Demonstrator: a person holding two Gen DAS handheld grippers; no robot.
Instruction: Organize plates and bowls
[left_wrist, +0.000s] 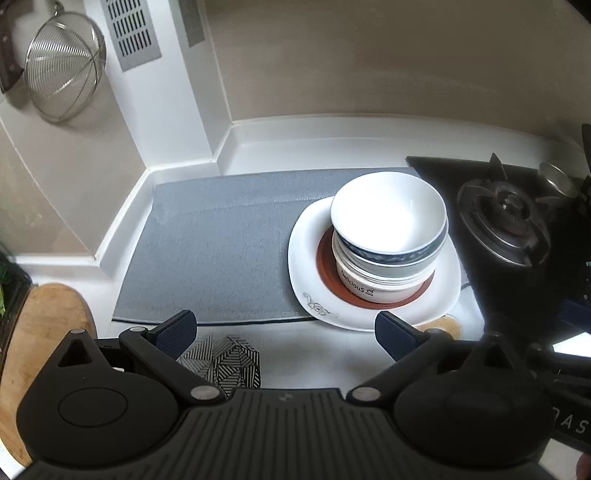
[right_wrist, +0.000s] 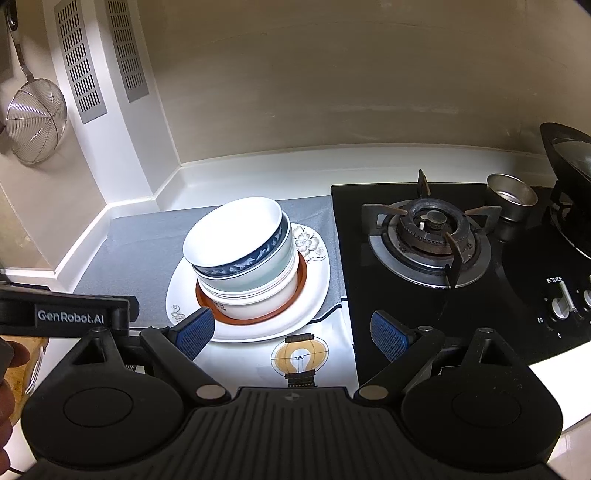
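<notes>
Black L claw (left_wrist: 284, 334) wide open, R claw (right_wrist: 293, 334) too

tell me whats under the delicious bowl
A reddish-brown plate sits under the Delicious bowl, on a white plate. The reddish-brown plate's centre is covered.

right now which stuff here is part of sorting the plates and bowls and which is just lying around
Job: stacked bowls; brown saucer; white plate.

Lying about: gas burner; metal cup; wire strainer; grey mat; wooden board.
</notes>
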